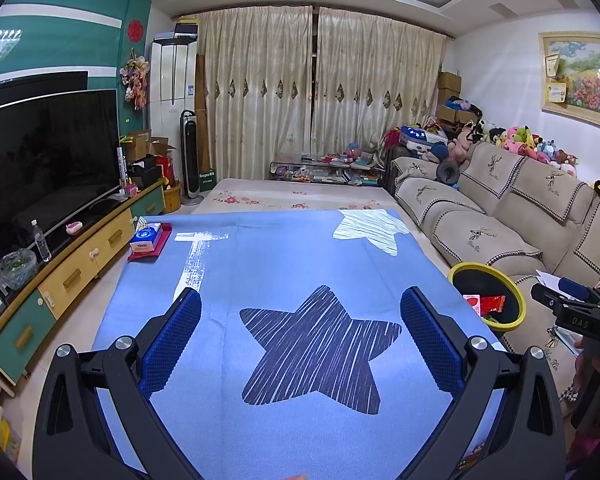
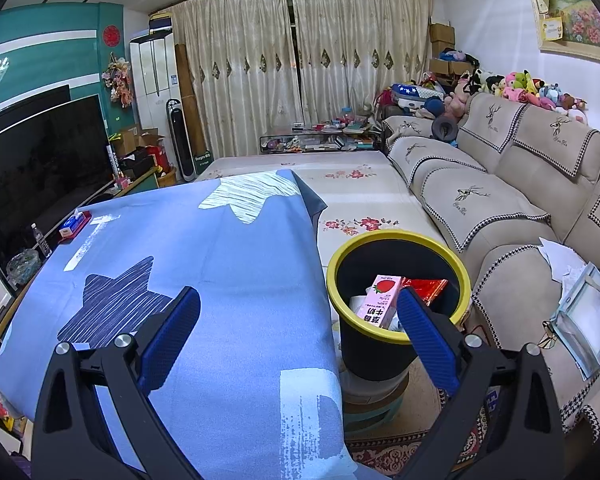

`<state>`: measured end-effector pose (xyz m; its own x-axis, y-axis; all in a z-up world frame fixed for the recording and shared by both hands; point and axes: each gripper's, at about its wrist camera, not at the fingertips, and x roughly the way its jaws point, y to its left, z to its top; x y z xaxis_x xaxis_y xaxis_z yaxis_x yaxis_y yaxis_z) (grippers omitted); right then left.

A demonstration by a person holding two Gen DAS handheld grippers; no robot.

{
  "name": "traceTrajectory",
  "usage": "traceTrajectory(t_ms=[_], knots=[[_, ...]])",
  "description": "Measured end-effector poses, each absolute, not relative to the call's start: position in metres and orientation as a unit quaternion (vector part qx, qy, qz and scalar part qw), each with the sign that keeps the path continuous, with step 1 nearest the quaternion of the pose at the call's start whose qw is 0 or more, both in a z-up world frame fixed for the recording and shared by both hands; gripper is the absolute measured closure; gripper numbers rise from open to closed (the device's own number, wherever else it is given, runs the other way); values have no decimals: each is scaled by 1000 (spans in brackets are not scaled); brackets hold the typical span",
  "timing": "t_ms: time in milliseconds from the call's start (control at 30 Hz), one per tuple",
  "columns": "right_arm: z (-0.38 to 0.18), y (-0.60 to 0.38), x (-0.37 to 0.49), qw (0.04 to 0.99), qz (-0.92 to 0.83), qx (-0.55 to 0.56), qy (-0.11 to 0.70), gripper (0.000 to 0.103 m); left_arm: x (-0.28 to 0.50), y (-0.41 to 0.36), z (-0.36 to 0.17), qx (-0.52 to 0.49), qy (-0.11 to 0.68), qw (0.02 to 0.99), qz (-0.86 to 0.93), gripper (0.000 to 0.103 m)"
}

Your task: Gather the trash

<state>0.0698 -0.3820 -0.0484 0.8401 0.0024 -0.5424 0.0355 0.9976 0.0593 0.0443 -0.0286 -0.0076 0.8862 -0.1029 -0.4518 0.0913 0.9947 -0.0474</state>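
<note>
Closest to the cameras: both claws were spread wide with nothing between the fingers. The left gripper point(image 1: 300, 336) hung over the dark striped star on the blue table cloth point(image 1: 260, 256); the right gripper point(image 2: 300, 332) straddled the cloth's edge and the bin.

Just past the right claw: a black round plastic bin with a yellow rim point(image 2: 396, 240) stood on a low stool beside the table, near the beige sofa point(image 2: 500, 184).

Trash location: all of it that I could spot was already inside the bin. On top lay a pink strawberry milk carton point(image 2: 380, 300), with a red crinkly foil wrapper point(image 2: 428, 288) tucked behind it and something white underneath that I couldn't make out.

Handling guess: the carton looked light and a bit squashy, so I'd pinch it across the flat sides, gently. The wrapper would be featherweight and slippery, easiest grabbed by a bunched edge.

Count: two claws, one bin, one carton, one wrapper.

Far corner of the table: one blue tissue pack on a red tray point(image 1: 148, 240). Looked like it belonged there, not trash.

Progress guess: no loose rubbish showed on the cloth, so the job seemed pretty much done.
</note>
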Motion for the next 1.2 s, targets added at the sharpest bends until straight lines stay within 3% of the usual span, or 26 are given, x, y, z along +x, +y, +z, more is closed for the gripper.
traceTrajectory(t_ms=[867,1200], knots=[[-58,-373,70,955,-6,38,294,9,55,-27,-9,-36,224,970,-85,5],[-60,-346,129,946,40,40,319,7,159,8,-50,-12,303,953,-5,5]])
